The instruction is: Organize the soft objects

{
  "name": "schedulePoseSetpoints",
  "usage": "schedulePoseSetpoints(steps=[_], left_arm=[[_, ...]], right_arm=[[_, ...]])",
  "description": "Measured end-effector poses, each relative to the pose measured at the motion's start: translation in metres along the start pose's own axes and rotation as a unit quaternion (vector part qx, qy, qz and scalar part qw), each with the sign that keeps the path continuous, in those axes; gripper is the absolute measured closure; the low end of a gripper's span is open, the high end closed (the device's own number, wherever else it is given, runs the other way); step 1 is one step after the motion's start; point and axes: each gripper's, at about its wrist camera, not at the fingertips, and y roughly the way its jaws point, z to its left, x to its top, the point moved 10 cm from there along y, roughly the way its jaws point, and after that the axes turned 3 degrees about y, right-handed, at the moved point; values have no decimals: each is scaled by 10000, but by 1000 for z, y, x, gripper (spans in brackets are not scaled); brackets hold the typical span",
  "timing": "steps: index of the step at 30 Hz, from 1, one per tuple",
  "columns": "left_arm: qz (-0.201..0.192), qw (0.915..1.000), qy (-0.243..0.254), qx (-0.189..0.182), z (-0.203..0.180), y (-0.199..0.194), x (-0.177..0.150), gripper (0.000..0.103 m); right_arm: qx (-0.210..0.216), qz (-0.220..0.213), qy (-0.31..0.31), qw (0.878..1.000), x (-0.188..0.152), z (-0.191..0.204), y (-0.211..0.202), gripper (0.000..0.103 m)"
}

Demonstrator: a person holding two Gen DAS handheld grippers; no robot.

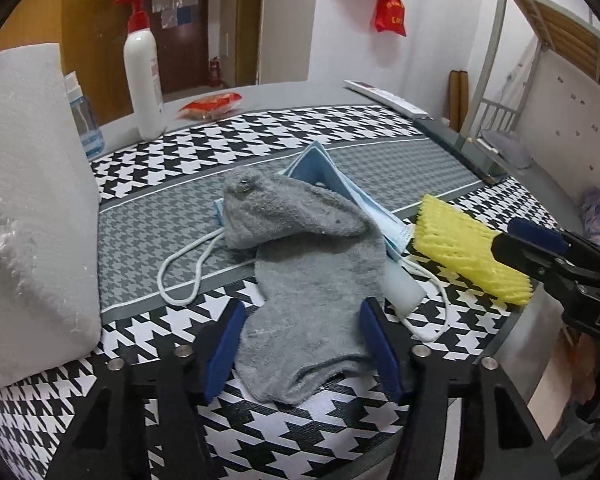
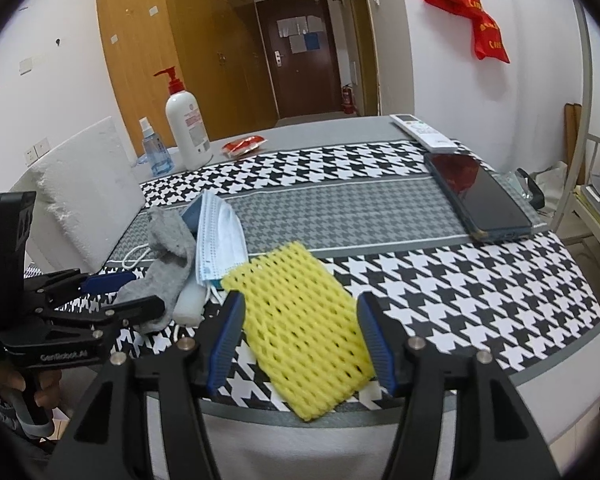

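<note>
At the upper left of the left wrist view, a tall white pump bottle [image 1: 142,80] with a red top stands on the table [image 1: 284,96]. A small blue spray bottle [image 1: 85,124] stands just beside it, partly hidden behind a big white foam block [image 1: 32,208]. What is inside the bottles cannot be seen.

In the middle of this view a gray sock [image 1: 300,280] lies on the black and white mat [image 1: 188,160]. Its far end rests on a blue face mask [image 1: 336,184]. A small white foam piece [image 1: 404,288] lies against the sock's right side.

The left gripper [image 1: 303,348] sits low in the frame with its jaws about half open. The near end of the sock lies between the blue pads [image 1: 224,352]. The right pad seems to touch the sock's edge, but the pads do not squeeze it.

In the right wrist view a yellow foam net [image 2: 300,328] lies at the bottom middle, hanging a little over the mat's near edge. The right gripper [image 2: 302,340] is about half open around it. The net lies flat between the pads [image 2: 376,344]; whether they touch its sides is hard to tell. At the right of this view lie a dark phone [image 2: 480,200] and a white remote [image 2: 424,130].
</note>
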Motion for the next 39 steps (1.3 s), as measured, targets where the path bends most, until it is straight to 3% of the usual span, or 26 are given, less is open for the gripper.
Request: schedulePoseSetpoints(steps=[5,13,19,32,39], left_arm=[[2,9998,150,148,-1,2,0,44],[-8,9996,231,164,-7,2,1,74],[-80,9999,123,40,-7,0,3,89],[-855,9962,13,-160,10,-49,19,89],[-915,9956,33,-207,9,-53,18,89]], right_arm=[[21,-3,-32,10000,-1,1,-2,40],[-56,28,10,10000,-4,-4,-4,40],[-63,88,-59,9999,-6,-2,-4,40],[-90,398,-539,9977,-13,8,11,40],[-157,478,-700,9963,-15,10,20,40]])
